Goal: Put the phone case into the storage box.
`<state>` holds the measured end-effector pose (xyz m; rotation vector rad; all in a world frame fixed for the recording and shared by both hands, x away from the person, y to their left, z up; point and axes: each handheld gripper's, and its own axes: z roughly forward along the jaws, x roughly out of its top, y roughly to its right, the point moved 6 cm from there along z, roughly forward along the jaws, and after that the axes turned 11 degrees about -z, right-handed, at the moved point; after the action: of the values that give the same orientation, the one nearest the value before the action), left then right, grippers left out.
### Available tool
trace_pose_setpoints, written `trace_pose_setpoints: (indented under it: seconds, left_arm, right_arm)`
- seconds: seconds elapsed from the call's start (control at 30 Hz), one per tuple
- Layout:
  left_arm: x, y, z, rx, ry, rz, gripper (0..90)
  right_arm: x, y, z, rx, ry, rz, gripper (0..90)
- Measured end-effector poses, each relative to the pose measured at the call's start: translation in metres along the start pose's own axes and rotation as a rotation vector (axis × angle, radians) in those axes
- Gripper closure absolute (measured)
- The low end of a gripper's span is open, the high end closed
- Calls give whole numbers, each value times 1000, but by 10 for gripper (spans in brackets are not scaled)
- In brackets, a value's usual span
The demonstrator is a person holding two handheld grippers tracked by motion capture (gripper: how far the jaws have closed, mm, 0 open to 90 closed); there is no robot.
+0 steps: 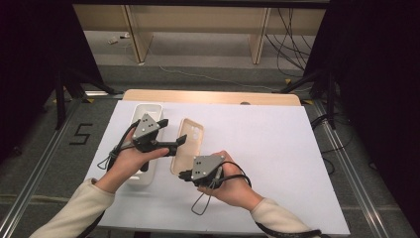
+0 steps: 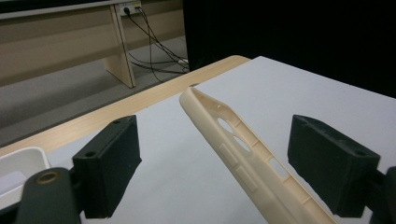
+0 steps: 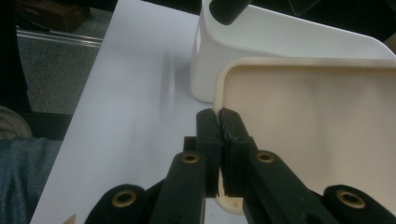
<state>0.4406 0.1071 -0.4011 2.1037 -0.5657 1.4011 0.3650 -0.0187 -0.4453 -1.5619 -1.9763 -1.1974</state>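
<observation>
One phone case (image 1: 187,144) — two grippers

Cream sleeves (image 1: 86,201); black hand-held grippers (image 1: 171,140) with grey plates, brass rivets.

I count one cream phone case (image 1: 186,144) on the white sheet, and one white tray (image 1: 148,110) to its left. Two hands are mine: my left hand (image 1: 130,159) and right hand (image 1: 229,186), each carrying one claw, so two: left gripper (image 1: 173,133), right gripper (image 1: 184,174).
</observation>
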Motion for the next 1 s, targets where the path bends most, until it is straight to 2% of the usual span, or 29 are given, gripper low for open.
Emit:
trace_pose_setpoints:
  seconds: [0.1,0.2,0.4,0.67,0.73,0.9,1.0]
  left_arm:
    - [2,2,3,-7,-22,-25,189]
    - [5,2,6,11,-37,-19,222]
    - [6,2,11,13,-58,-35,287]
    - [8,1,12,53,-72,-37,435]
    - [9,1,13,50,-78,-54,473]
    - [7,0,14,60,-102,-73,558]
    - [8,0,15,69,-98,-83,612]
  right_arm:
    - [1,0,0,-5,-2,-10,887]
    - [2,-1,0,2,-1,-14,887]
    - [2,-1,0,-5,-6,-20,887]
    - [3,-1,0,-6,-3,-30,887]
    - [3,-2,-1,6,-4,-30,887]
    - [3,-1,0,-6,-9,-37,887]
    - [3,-2,0,0,-9,-40,887]
